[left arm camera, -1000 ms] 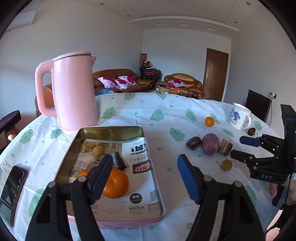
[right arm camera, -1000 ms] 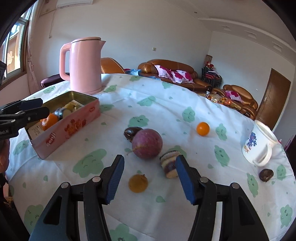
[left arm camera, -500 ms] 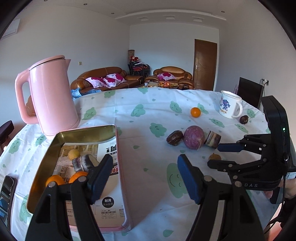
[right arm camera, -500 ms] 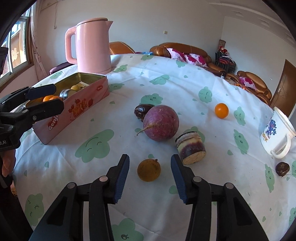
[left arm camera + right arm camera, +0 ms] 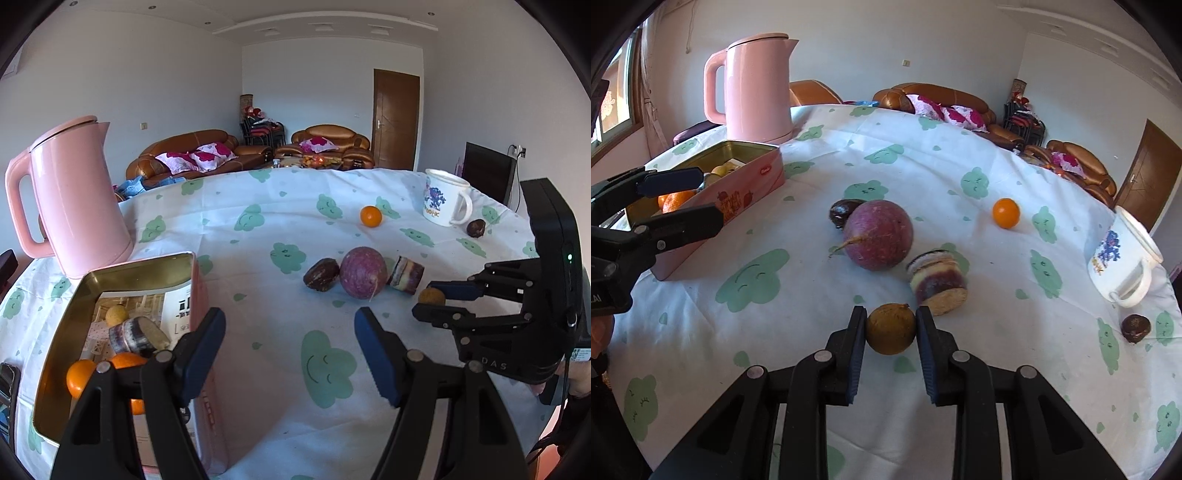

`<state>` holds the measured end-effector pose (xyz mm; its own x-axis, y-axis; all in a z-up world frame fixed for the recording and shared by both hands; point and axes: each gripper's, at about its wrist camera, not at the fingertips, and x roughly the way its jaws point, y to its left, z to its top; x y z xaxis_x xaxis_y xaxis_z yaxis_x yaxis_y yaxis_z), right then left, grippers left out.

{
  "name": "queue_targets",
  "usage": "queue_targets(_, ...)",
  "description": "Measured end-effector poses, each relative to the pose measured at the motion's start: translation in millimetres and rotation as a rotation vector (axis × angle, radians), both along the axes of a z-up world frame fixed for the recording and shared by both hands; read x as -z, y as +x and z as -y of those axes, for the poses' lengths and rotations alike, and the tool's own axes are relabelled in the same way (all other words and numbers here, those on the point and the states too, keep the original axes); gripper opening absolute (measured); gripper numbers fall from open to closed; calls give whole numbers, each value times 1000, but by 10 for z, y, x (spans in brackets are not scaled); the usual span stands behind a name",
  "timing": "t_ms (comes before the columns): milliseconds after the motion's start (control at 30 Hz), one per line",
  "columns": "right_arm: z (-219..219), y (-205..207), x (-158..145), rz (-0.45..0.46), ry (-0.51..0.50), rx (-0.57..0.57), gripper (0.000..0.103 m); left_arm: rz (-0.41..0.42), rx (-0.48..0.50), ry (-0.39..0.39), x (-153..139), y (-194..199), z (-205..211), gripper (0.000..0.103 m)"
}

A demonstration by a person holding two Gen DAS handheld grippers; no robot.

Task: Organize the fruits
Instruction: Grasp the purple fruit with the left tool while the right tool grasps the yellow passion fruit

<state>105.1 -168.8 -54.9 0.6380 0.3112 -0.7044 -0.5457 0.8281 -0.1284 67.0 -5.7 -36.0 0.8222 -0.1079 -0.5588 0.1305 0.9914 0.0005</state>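
Right tool (image 5: 891, 328) around round matte fruit (image 5: 891, 329)

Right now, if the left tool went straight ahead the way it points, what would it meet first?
The left tool is open and aimed over bare tablecloth. Nothing lies directly between its fingers; the dark brown fruit and the big purple fruit sit farther on, slightly right of its line. Depth is hard to judge.

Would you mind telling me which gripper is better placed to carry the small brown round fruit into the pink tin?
Right: the right gripper is shut on the small brown round fruit; the left gripper is open, empty.
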Motion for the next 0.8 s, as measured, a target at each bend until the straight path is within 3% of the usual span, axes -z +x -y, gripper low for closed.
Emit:
queue_targets(333, 701, 202, -92, 26, 79, 189, 29, 15, 156, 32, -87, 261, 709, 75)
queue_targets(467, 694, 167, -106, 43, 75, 183, 29, -20, 122, 69, -12, 505, 761, 74)
queue_targets(800, 667, 140, -105, 54, 63, 163, 29, -147, 112, -13, 182, 831, 718, 64)
